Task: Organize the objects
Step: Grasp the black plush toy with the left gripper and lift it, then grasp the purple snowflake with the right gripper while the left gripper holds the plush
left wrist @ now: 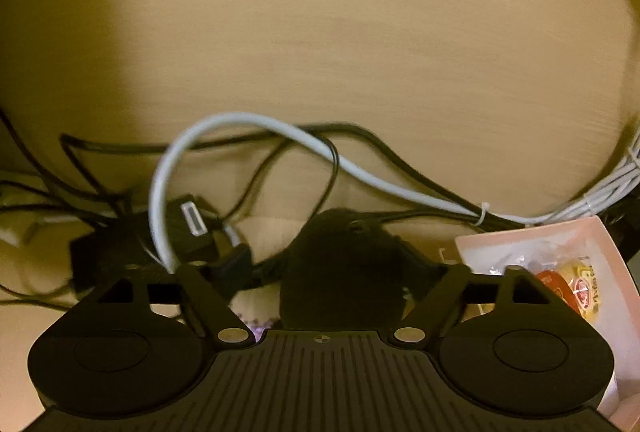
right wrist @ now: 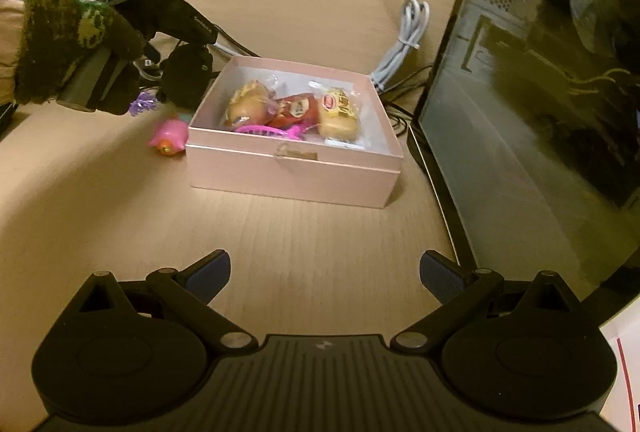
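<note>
A pink open box (right wrist: 288, 172) stands on the wooden table and holds wrapped snacks (right wrist: 338, 110) and a pink comb (right wrist: 276, 131). Its corner also shows in the left wrist view (left wrist: 520, 236). A pink toy (right wrist: 170, 138) and a small purple item (right wrist: 143, 103) lie left of the box. My left gripper (right wrist: 176, 80) is closed around a black fuzzy object (left wrist: 344, 272), just above the table left of the box; it shows in the right wrist view (right wrist: 186, 74). My right gripper (right wrist: 325, 276) is open and empty, in front of the box.
A tangle of black and grey cables (left wrist: 256, 148) and a black adapter (left wrist: 188, 232) lie beyond the left gripper. A coiled grey cable (right wrist: 404, 44) lies behind the box. A dark computer case (right wrist: 540, 92) stands at the right.
</note>
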Available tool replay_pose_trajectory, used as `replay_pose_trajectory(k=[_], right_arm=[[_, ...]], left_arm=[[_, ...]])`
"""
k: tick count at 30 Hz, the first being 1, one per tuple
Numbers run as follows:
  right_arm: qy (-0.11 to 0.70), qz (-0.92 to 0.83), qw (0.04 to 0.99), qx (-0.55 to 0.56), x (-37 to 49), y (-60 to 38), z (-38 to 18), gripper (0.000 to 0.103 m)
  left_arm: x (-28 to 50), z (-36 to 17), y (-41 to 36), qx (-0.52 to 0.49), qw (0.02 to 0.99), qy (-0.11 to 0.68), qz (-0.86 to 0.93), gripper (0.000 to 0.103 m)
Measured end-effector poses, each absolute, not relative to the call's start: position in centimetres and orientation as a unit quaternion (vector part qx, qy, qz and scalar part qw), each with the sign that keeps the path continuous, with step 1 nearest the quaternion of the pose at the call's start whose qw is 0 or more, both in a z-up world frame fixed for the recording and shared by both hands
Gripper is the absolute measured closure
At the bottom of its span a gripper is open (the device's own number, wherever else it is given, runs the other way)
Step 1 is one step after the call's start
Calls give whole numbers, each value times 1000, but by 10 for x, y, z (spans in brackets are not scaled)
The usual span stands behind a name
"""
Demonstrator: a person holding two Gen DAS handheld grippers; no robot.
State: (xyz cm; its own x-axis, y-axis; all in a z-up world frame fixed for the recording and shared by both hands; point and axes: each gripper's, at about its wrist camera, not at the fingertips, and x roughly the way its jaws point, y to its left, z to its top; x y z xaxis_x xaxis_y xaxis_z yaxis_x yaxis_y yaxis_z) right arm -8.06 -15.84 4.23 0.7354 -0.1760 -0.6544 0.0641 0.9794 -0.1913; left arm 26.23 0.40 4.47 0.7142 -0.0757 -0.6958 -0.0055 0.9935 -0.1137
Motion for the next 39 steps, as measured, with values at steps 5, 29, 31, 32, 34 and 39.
replay_pose_trajectory(k=[5,29,31,32,34,39], right_arm=[[365,-68,925,-77,-79,-161,40,2],[350,46,930,-101,-61,-100,32,2],[347,56,930,-104,-58,-90,32,2],[344,63,931,-107,-57,-85,32,2],[336,83,931,-113,-53,-73,35,2],[319,138,934,-84,-11,-40,64,2]], left_arm=[[264,34,3,-78,922,376,-42,21],[35,41,120,-269,875,399,-58,39],[23,46,134,-280,881,380,-39,39],[17,49,140,-283,884,371,-32,39],[7,54,153,-288,888,359,-21,39],[-11,59,180,-298,889,347,-2,39]])
